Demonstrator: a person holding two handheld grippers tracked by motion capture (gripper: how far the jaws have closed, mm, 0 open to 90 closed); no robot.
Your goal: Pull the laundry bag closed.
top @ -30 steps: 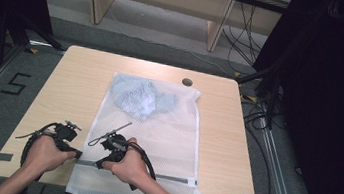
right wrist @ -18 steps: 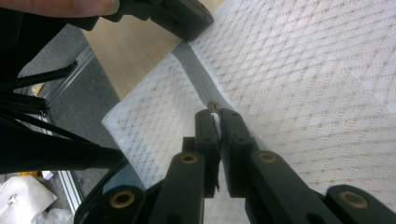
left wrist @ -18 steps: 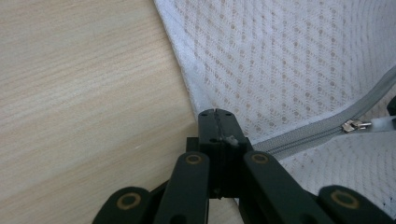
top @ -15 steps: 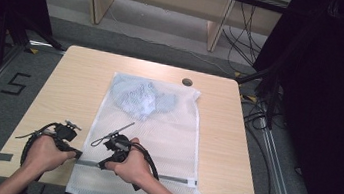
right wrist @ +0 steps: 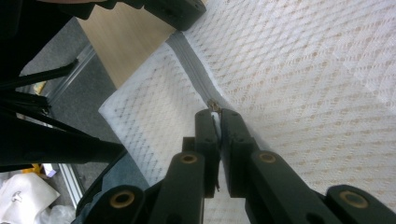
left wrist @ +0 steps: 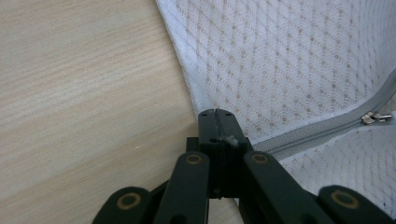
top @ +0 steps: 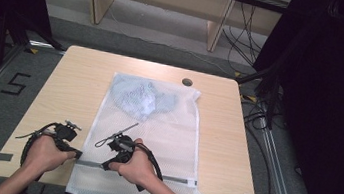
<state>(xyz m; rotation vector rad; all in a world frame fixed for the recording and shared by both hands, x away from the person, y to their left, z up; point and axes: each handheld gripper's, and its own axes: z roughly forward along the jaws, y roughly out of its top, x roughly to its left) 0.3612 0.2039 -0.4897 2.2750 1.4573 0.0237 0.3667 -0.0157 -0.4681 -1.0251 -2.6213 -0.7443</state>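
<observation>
We see a white mesh laundry bag [top: 154, 140] lying flat on the desk [top: 76, 84], its long axis running from the lower edge of the high view up toward the centre, with a bluish garment [top: 142, 98] bunched inside its upper end. A grey zipper [top: 164, 177] crosses the bag's lower end from left to right. Our left gripper [left wrist: 219, 133], at the lower left, has its jaws pressed together on the zipper's left end at the bag's edge. Our right gripper [right wrist: 215, 122], just to its right, is closed on the zipper pull [right wrist: 214, 106]. We judge that the coming move turns on the zipper's line: the open track stretches away to the right of the right gripper, so the pull would travel that way while the left gripper anchors the bag
</observation>
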